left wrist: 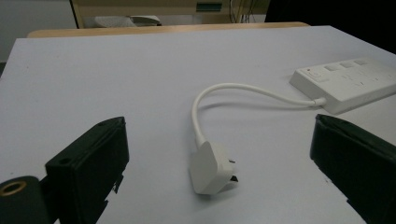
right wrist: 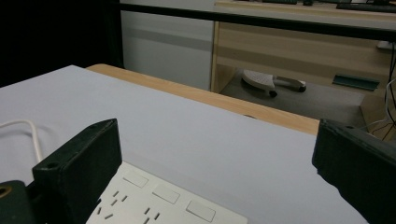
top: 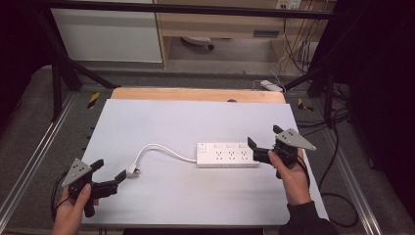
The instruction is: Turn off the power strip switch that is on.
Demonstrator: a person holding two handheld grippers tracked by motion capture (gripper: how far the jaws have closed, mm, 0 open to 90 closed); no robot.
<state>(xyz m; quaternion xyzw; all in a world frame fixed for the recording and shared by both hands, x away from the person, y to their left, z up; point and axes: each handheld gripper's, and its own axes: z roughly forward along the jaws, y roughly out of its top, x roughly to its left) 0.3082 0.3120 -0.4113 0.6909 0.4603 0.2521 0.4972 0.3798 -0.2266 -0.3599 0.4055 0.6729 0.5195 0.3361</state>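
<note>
White power strip [top: 227, 154] lies flat on the worktop [top: 195, 122], right of centre, long side parallel to the near edge. Switch buttons run along its far side, socket holes along the near side. No brand or readable text on it; too small to tell. Its white cord [top: 159, 148] arcs off toward the left edge and ends in a plug [top: 132, 171] lying on its side, prongs facing right.

Left gripper [top: 108, 173] sits near the left near corner, jaws wide, plug just ahead between them, not touching. Right gripper [top: 263, 145] is at the strip's right end, jaws wide, holding nothing.
</note>
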